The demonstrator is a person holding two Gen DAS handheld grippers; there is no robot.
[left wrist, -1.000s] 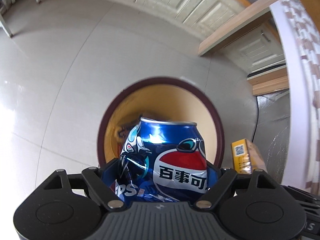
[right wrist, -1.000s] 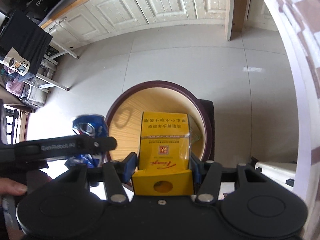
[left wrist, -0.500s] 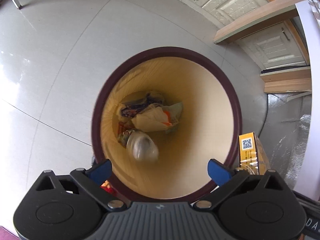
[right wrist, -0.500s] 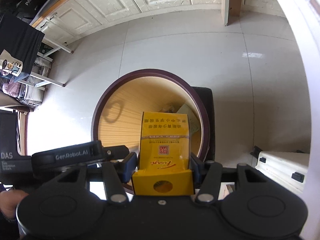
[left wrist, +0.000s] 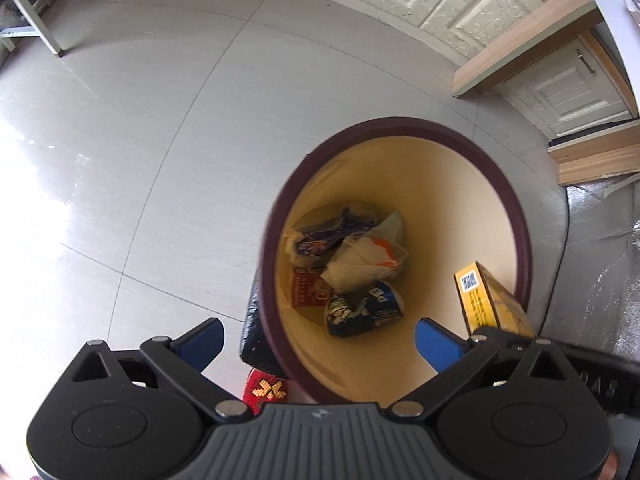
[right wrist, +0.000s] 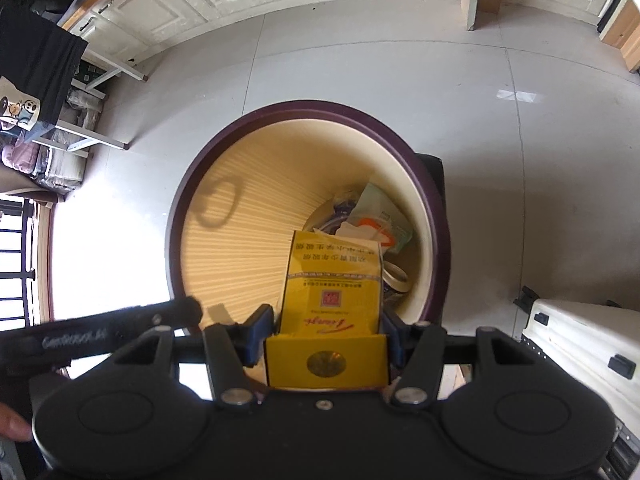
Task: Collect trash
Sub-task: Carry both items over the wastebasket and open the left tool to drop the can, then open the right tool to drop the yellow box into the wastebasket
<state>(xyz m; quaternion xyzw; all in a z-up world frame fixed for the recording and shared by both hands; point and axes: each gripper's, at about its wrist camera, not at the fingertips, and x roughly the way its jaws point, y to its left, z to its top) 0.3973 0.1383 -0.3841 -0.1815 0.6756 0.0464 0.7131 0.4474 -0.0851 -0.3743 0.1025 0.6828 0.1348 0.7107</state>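
Over the round, dark-rimmed waste bin (right wrist: pixel 428 208) on the tiled floor (left wrist: pixel 160 128), both tools are poised. The right hand-held gripper (right wrist: pixel 326 330) is clenched on a yellow cigarette box (right wrist: pixel 332 300), its blue pads pressing the box's two sides, and the box hangs above the bin's mouth, inside the rim as seen from that wrist. The left hand-held gripper (left wrist: pixel 318 338) is released, jaws spread wide with nothing between them, hovering at the near edge of the bin.

At the bottom of the bin lies a crushed blue Pepsi can (left wrist: pixel 362 310) on its side, touching a crumpled white-and-orange wrapper (left wrist: pixel 366 258), with a purple wrapper (left wrist: pixel 320 236) and a red packet (left wrist: pixel 308 290) beside them. So the can and those wrappers look collected already. What remains, judging from this, is the cigarette box: it needs only the right jaws to part for it to drop onto the pile. A red slipper (left wrist: pixel 266 390) shows on the floor just outside the bin's near wall; whether more trash waits elsewhere cannot be told.
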